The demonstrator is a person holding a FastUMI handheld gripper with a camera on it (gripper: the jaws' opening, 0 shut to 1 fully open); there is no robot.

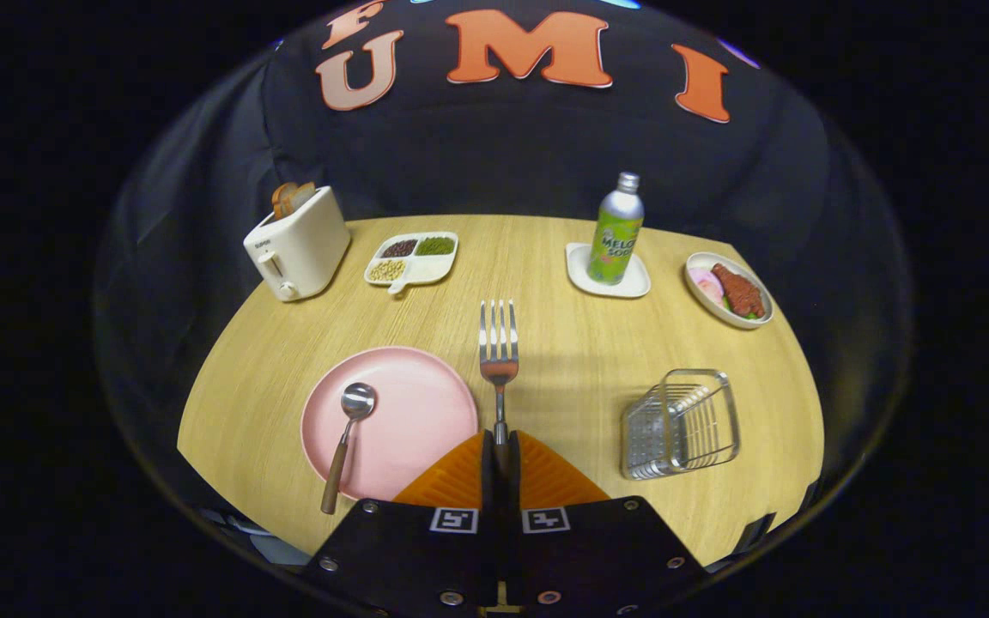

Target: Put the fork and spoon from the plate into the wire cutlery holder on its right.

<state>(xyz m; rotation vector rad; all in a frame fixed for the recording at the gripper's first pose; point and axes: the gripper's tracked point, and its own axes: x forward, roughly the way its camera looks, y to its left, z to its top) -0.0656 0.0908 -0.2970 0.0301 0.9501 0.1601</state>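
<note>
While we're looking out over the wooden tabletop, starting far left we've got a cream toaster with bread sticking out, then a divided white dish of beans next to it. Closer to us sits the pink plate, and the spoon is lying on it with its wooden handle hanging past the near rim. Just right of the plate, our claw is clamped shut on the fork, both fingers pressing the handle, tines pointing away from us above the bare wood. Further right and back there's a green soda bottle standing on a white coaster. Nearer, the wire cutlery holder sits right of the plate. Back right is an oval dish with food on it.
</note>
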